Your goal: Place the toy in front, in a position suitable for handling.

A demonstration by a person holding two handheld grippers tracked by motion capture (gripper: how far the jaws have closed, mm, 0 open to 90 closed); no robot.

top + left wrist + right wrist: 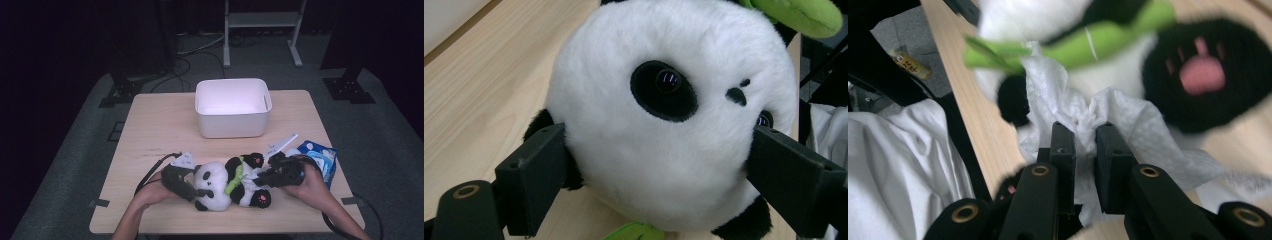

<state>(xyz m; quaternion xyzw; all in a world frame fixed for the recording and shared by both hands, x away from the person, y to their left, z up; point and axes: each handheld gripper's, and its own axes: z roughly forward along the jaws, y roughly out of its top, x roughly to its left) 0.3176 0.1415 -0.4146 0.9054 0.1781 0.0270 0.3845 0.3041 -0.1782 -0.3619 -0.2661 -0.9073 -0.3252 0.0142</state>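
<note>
Left gripper (659, 165) clamps the panda's head (669, 115) between wide-set jaws, apparently steadying the toy. Right gripper (1084, 142) pinches a white tissue (1128, 125) nearly shut against the belly, likely wiping. Panda (227, 182) lies bottom centre; white bin (232, 127) behind it.

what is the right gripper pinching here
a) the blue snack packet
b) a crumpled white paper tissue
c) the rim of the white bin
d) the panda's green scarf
b: in the right gripper view the right gripper has its two black jaws closed on a crumpled white paper tissue lying against the black-and-white plush panda.
</note>
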